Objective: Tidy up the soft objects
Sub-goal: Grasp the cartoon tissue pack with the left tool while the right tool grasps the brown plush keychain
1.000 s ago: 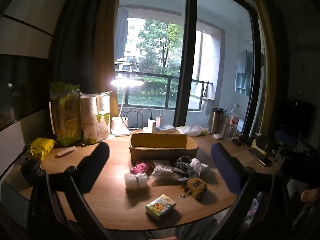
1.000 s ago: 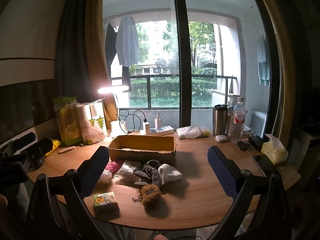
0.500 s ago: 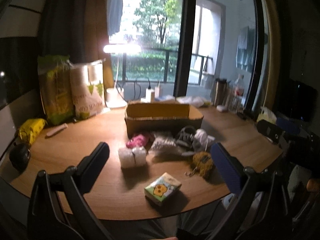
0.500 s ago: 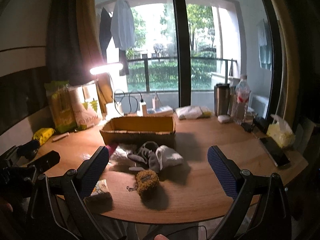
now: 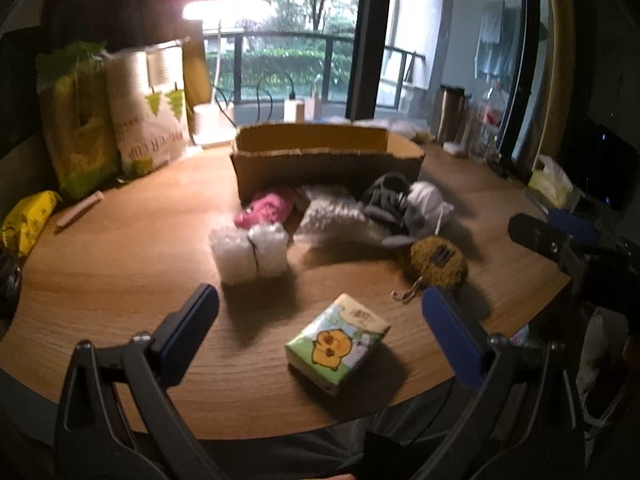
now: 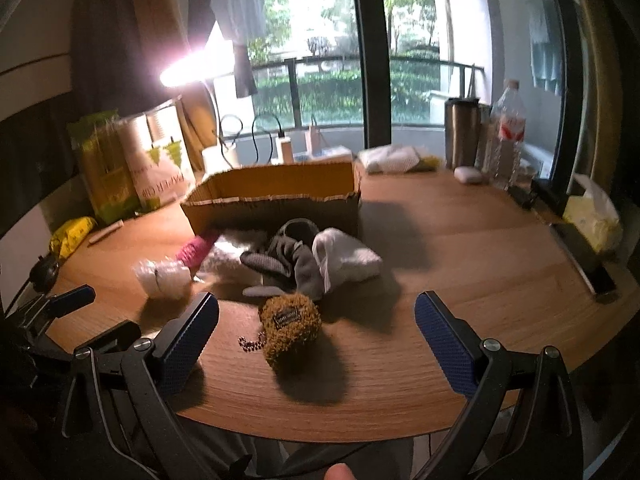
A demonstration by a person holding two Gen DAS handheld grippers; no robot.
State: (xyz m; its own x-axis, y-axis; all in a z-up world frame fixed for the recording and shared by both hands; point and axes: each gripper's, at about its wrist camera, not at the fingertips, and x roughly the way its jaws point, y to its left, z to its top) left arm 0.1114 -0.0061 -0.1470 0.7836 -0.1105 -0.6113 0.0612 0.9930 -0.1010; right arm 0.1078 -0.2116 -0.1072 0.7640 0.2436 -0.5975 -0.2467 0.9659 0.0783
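Observation:
An open cardboard box (image 5: 326, 160) (image 6: 276, 200) stands mid-table. In front of it lie a pink soft item (image 5: 266, 208), a white fluffy cloth (image 5: 332, 216), grey and white socks (image 5: 404, 204) (image 6: 304, 256), a clear bubble-wrap bundle (image 5: 250, 252) (image 6: 162, 278), a brown fuzzy keychain plush (image 5: 438, 262) (image 6: 290, 322) and a tissue pack (image 5: 338, 344). My left gripper (image 5: 320, 332) is open and empty, just above the tissue pack. My right gripper (image 6: 316, 336) is open and empty, around the brown plush's near side.
Green and white bags (image 5: 112, 116) and a lit desk lamp (image 5: 216, 12) stand at back left. A yellow packet (image 5: 26, 220) lies at the left edge. A steel cup (image 6: 462, 132), water bottle (image 6: 506, 132) and tissue box (image 6: 592, 216) stand at right.
Both grippers have moved forward and lower toward the table. The soft items now appear larger and nearer; nothing has been taken hold of.

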